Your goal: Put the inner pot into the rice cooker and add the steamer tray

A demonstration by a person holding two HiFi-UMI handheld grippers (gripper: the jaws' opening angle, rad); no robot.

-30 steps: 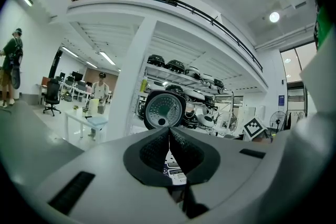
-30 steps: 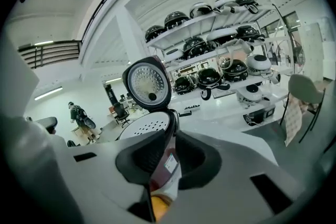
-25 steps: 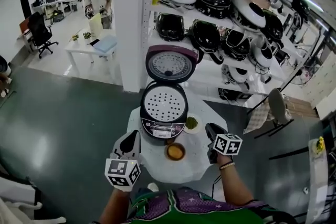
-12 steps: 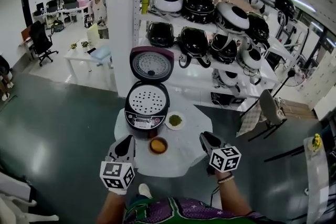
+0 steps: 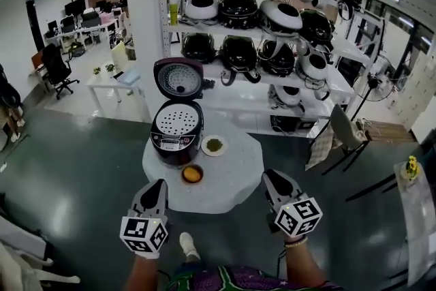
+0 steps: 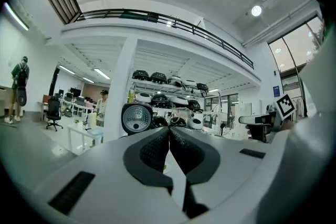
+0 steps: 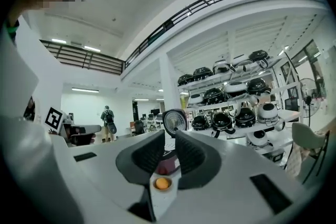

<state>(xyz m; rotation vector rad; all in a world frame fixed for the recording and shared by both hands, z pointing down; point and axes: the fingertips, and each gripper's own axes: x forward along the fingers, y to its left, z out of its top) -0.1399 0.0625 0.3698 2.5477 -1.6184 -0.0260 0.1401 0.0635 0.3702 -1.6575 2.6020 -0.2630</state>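
Both hands hold their grippers level, well short of the rice cooker (image 5: 174, 141) and aimed toward it. The left gripper (image 5: 160, 182) has its jaws pressed together on nothing. The right gripper (image 5: 268, 174) has its jaws slightly apart, with nothing between them. The dark cooker stands with its lid (image 5: 178, 78) raised, and the white perforated steamer tray (image 5: 177, 122) fills its mouth. Just right of the cooker lies a plate (image 5: 214, 145) of something green. Just in front of the cooker sits a small bowl (image 5: 192, 174) with orange contents.

rice cooker (image 5: 178, 155): maroon | steamer tray (image 5: 178, 122): white, dotted holes | table (image 5: 225, 179): white | bowl (image 5: 192, 174): orange inside
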